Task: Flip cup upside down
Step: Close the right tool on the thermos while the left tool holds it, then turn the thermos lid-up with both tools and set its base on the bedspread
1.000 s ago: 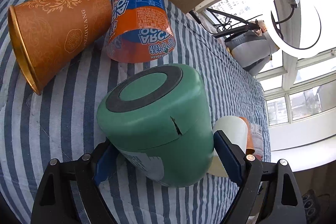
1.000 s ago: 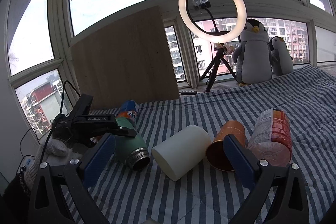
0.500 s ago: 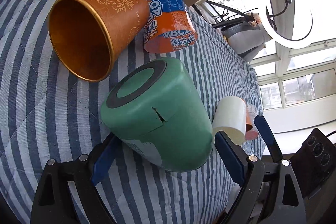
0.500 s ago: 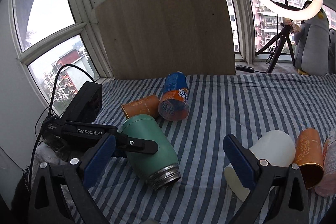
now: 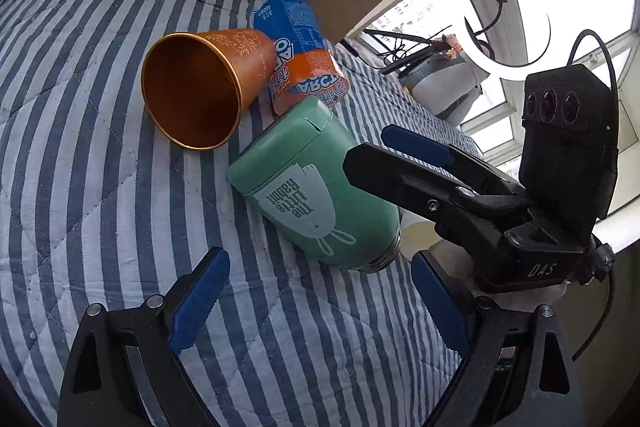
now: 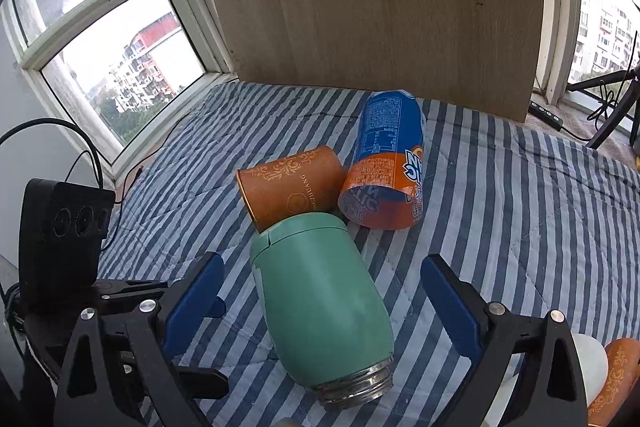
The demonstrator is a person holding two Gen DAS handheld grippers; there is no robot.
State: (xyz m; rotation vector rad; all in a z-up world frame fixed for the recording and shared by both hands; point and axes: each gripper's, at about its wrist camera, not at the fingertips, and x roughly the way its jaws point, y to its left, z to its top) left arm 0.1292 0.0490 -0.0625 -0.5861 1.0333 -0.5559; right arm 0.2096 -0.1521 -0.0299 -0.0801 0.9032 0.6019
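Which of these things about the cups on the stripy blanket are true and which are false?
1. The green cup lies on its side. True.
2. The right claw squeezes the green cup. False: its open fingers sit either side, apparently not touching.
3. The orange cup stands upright. False: it lies sideways, its open mouth showing.
4. The blue and orange can lies beside the orange cup. True.
5. The left claw holds something. False: it is open and empty.

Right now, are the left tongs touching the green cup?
Apart. The left wrist view shows striped blanket between the open left tongs and the green cup.
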